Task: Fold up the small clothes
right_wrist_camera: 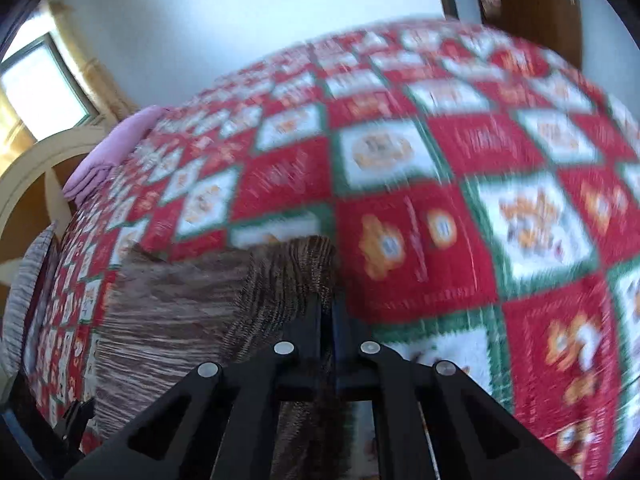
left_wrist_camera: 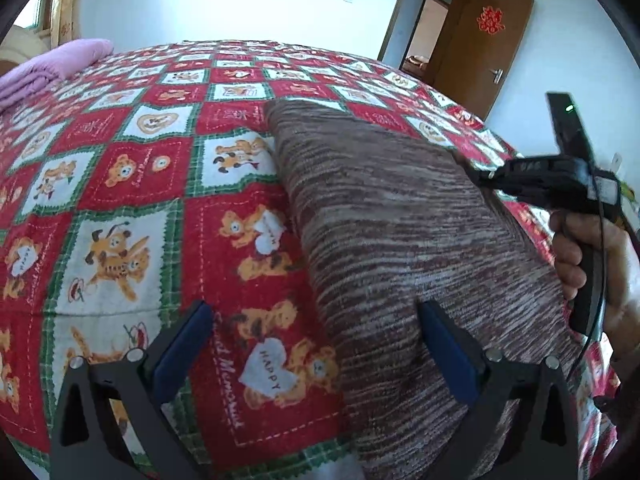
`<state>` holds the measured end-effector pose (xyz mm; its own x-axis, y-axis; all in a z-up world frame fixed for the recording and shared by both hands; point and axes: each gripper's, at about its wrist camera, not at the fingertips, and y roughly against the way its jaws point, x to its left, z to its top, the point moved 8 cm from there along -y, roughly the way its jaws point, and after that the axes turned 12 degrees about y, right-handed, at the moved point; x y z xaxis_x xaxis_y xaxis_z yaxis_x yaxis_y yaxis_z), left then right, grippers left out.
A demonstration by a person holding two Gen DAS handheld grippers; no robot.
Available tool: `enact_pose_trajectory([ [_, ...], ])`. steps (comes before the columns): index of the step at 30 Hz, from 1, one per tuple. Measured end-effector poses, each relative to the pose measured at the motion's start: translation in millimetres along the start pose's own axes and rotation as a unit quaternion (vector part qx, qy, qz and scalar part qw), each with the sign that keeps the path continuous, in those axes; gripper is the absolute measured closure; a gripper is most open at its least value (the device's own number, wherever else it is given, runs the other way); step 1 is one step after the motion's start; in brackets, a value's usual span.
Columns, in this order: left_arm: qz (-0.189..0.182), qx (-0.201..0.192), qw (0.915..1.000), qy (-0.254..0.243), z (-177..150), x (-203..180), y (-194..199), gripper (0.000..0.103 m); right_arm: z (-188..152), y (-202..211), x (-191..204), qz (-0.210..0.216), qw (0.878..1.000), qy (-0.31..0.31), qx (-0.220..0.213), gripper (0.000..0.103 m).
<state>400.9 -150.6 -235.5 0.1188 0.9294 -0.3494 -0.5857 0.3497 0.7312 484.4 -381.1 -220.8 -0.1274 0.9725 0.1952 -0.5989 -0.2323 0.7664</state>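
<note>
A red, white and green bear-print quilt [left_wrist_camera: 132,184] is covering the bed. A brown striped knit garment [left_wrist_camera: 400,240] is lying flat on it, stretching away ahead of the grippers.

Left gripper [left_wrist_camera: 316,344]: jaws standing wide apart, straddling the garment's left edge; right finger [left_wrist_camera: 448,344] over the knit, left one over bare quilt.

Right gripper [right_wrist_camera: 328,312]: jaws pressed together on a raised corner of the garment, fabric bunching at the tips. Right wrist view is blurring. In the left wrist view it is sitting at the garment's right edge.

A folded purple cloth [left_wrist_camera: 48,68] is lying at the far left.
</note>
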Motion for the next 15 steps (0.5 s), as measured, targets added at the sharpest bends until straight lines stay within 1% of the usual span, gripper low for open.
enact_pose_trajectory([
  [2, 0.0, -0.002, 1.0, 0.001, 0, 0, 0, 0.0, -1, -1, 0, -0.002, 1.0, 0.005, -0.009, 0.1],
  [4, 0.002, 0.0, 1.0, 0.0, -1, 0, -1, 0.0, 0, -1, 0, -0.001, 1.0, 0.003, -0.008, 0.099],
  [6, 0.008, -0.001, 0.9999, -0.006, -2, -2, -1, 0.0, 1, 2, -3, 0.018, 1.0, -0.011, -0.008, 0.097],
  [7, 0.008, -0.002, 0.9999, -0.006, -2, -2, 0, 0.0, 1, 6, -3, 0.024, 1.0, -0.015, -0.011, 0.091],
  [8, 0.007, -0.002, 1.0, -0.004, -2, -1, 0, 0.0, 0, 10, -5, 0.027, 0.999, -0.018, -0.015, 0.075],
  [9, 0.005, -0.001, 1.0, -0.003, -2, -1, 0, 0.0, -2, 17, -7, 0.03, 0.999, -0.023, -0.022, 0.065],
  [10, 0.006, -0.001, 1.0, -0.003, -2, -2, 0, 0.0, -3, 23, -9, 0.038, 0.998, -0.033, -0.031, 0.046],
  [11, 0.007, -0.002, 1.0, -0.004, -2, -1, 0, 0.0, -6, 30, -10, 0.051, 0.997, -0.042, -0.042, 0.043],
  [12, 0.007, -0.002, 1.0, -0.004, -2, -1, 0, 0.0, -10, 39, -11, 0.065, 0.995, -0.048, -0.052, 0.043],
  [15, 0.009, -0.002, 0.9999, -0.005, -2, -1, 0, 0.0, -20, 52, -5, 0.076, 0.994, -0.032, -0.066, 0.043],
])
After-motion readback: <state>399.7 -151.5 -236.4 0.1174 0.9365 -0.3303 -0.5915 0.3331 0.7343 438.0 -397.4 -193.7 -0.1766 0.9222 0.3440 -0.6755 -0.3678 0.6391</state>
